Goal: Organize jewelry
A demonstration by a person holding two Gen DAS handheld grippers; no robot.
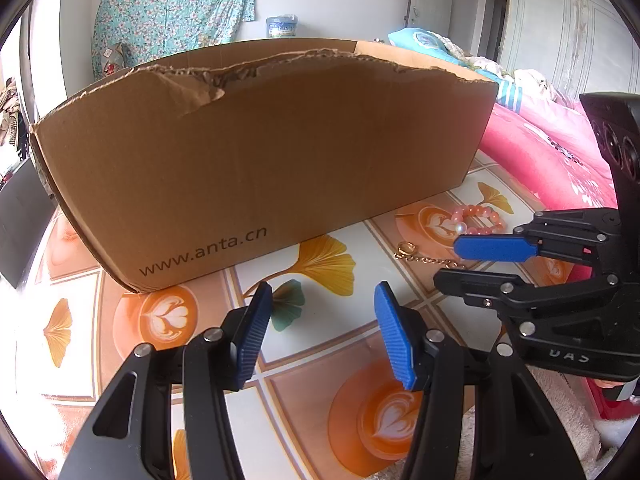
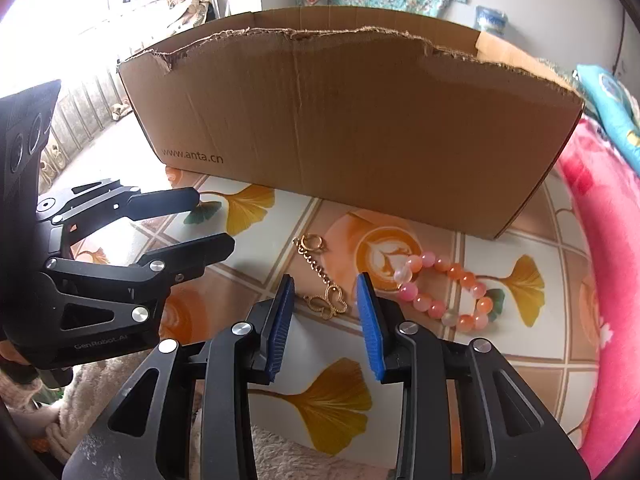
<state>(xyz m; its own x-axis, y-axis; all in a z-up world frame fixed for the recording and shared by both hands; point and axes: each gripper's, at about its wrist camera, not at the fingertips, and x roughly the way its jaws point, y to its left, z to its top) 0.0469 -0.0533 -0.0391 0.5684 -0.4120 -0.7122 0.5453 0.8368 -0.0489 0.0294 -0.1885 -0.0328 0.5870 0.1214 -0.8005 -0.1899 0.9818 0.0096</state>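
Now, right gripper [image 2: 325, 300] jaws slightly apart over gold chain [image 2: 320, 276], left gripper [image 1: 320, 320] jaws wide, empty.

A table [image 2: 500, 264] covered in a ginkgo-leaf and latte-art patterned cloth bore a torn cardboard box [image 2: 352, 128]; before the box lay a gold chain bracelet [image 2: 320, 276] and, just beside it, a pink-and-orange beaded bracelet [image 2: 444, 292].

The cardboard box [image 2: 352, 120] is plain brown with dark lettering, and the worktop [image 2: 500, 252] under it wears a tiled print of white and peach squares, yellow ginkgo leaves and orange latte-art circles. On it lie a gold chain [image 2: 320, 276] and a bead bracelet [image 2: 444, 292] in pink, orange and pearly white. Both hand-held grippers are black with blue ribbed pads [image 2: 370, 320], and the bedding [image 2: 612, 260] is pink.
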